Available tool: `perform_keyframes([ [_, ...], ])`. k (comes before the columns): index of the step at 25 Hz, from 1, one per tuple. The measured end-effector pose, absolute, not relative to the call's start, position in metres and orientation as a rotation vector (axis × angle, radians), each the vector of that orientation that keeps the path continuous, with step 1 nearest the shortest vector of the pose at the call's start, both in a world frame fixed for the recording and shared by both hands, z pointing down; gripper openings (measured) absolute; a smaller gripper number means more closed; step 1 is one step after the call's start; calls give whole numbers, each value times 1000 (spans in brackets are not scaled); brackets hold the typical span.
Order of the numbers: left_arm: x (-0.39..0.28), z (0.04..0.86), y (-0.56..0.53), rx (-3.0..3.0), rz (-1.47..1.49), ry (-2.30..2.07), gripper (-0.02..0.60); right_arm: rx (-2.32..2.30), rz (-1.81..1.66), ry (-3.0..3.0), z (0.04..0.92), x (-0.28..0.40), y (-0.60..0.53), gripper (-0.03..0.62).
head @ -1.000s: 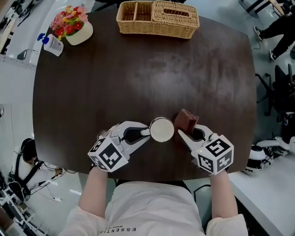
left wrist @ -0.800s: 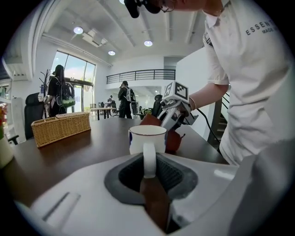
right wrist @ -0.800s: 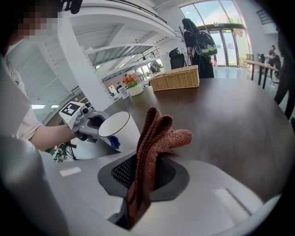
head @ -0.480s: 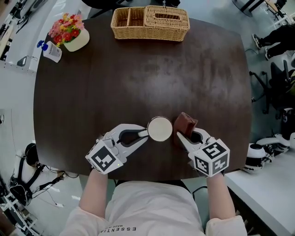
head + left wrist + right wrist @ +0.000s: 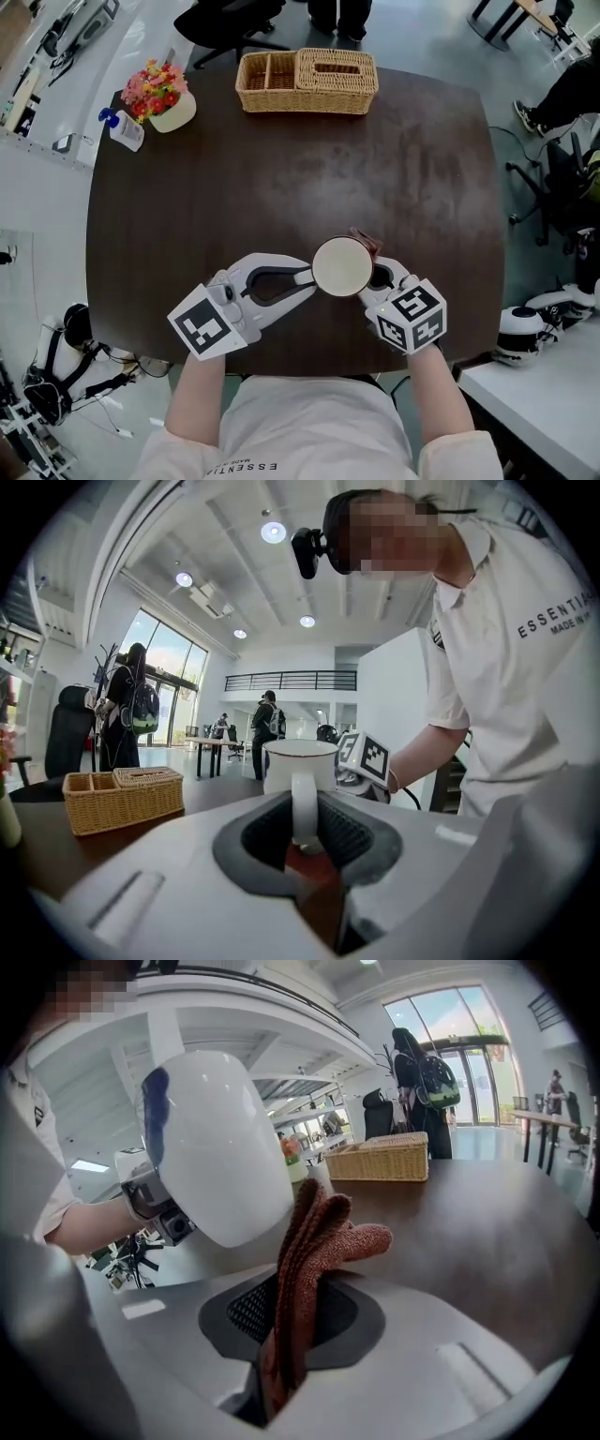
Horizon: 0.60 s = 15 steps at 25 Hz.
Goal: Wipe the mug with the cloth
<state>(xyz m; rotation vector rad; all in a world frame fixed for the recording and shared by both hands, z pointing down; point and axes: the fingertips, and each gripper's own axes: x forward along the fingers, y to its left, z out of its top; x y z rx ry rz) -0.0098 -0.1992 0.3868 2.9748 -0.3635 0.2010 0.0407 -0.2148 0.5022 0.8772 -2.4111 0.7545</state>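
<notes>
Our left gripper [image 5: 305, 277] has its fingers clamped on the loop handle of the white glazed mug [image 5: 342, 266]. We hold the mug upright over the near side of the dark worktop [image 5: 281, 169], round mouth up, handle pointing back at that gripper. Our right gripper [image 5: 375, 274] has its fingers pinched on the folded rust-brown knitted cloth [image 5: 367, 242]. The cloth's free end stands just beside the mug's smooth curved wall; we cannot tell whether it touches.

Dark tbl [image 5: 281, 187]: basket [image 5: 307, 82], flower pot [image 5: 164, 101]
</notes>
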Motion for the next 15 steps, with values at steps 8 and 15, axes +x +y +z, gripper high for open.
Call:
perform_keyframes([
  [8,-4,377,-204,3029,222,-361,66,774,553,-2559,471,10,-205,81],
  [15,0,375,-197,3146,280,-306,67,684,550,-2594,473,7,-192,81],
])
